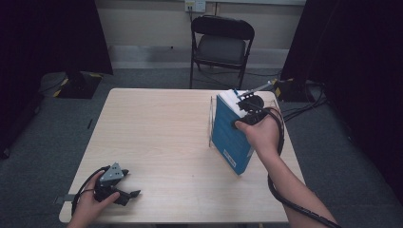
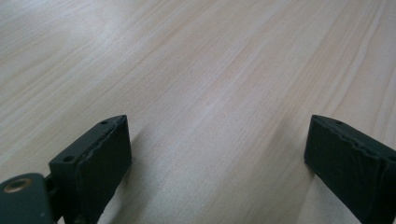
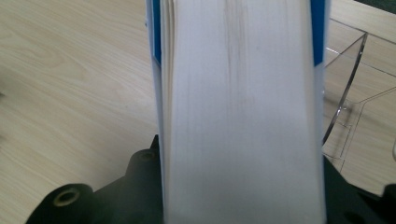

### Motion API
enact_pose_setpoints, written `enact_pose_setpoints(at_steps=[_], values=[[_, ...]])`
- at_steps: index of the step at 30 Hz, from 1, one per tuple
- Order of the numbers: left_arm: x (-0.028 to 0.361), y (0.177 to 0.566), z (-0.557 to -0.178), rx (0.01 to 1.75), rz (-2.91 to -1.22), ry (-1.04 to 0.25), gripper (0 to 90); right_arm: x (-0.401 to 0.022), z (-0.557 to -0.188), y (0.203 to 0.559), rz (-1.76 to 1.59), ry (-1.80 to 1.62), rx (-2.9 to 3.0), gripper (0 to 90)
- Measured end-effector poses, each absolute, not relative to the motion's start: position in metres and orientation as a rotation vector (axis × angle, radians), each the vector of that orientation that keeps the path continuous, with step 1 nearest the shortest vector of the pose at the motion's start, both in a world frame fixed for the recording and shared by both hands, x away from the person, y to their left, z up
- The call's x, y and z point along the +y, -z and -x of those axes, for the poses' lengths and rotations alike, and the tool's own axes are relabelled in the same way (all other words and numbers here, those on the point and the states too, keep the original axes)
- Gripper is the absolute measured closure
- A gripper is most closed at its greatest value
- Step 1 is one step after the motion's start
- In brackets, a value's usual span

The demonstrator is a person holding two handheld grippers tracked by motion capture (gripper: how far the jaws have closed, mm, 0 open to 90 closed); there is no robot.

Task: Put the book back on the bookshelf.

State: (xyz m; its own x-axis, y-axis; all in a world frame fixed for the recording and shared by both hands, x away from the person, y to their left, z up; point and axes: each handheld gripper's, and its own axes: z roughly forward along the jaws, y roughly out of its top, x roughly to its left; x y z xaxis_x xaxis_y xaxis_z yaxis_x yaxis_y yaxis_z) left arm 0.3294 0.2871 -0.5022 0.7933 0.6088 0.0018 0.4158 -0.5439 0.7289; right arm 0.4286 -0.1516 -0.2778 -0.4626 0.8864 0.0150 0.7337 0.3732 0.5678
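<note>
A thick blue book (image 1: 229,135) stands tilted on the right side of the wooden table (image 1: 157,128). My right gripper (image 1: 248,113) is shut on it near its top edge, gripping across its thickness. In the right gripper view the white page edge (image 3: 238,116), with a blue cover on each side, rises between the jaws. My left gripper (image 1: 129,185) lies on the table at the near left, held by a hand. Its jaws are open with only bare wood between its pads (image 2: 100,158).
A clear acrylic stand (image 1: 211,118) sits just behind and beside the book, also seen in the right gripper view (image 3: 350,93). A black folding chair (image 1: 221,45) stands beyond the far table edge. Cables trail on the floor at the right.
</note>
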Motion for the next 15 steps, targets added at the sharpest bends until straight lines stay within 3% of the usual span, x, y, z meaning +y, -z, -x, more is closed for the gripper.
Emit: enact_pose_setpoints(at_steps=[15], values=[[0.2872, 0.5022, -0.3294, 0.754, -2.224, -0.329, 7.1, -0.1511, -0.4364, 0.2791, -1.49, -0.72, 2.298, 61.8]])
